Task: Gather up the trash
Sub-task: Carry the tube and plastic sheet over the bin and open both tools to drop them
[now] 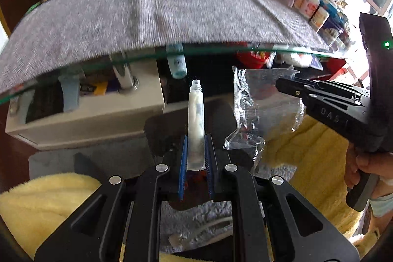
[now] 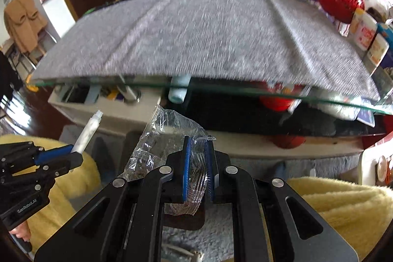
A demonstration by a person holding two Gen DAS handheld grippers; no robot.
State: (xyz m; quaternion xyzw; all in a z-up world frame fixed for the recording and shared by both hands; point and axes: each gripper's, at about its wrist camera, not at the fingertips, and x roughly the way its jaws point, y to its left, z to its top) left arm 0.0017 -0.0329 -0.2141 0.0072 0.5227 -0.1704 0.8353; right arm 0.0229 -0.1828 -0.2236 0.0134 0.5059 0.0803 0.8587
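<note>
Left gripper (image 1: 195,158): we're clamped on a clear, uncapped tube (image 1: 195,124), flat end between our blue pads (image 1: 183,163), threaded neck sticking out past the fingertips. Right gripper (image 2: 197,168): we're pinched tight on a crumpled clear plastic wrapper (image 2: 169,139), most of it spilling forward and left of the fingers. Ahead of both tools sits the glass table edge (image 1: 221,52) with a grey cloth (image 1: 147,14) on top. Yellow fleece blanket (image 2: 339,203) lies below both.
</note>
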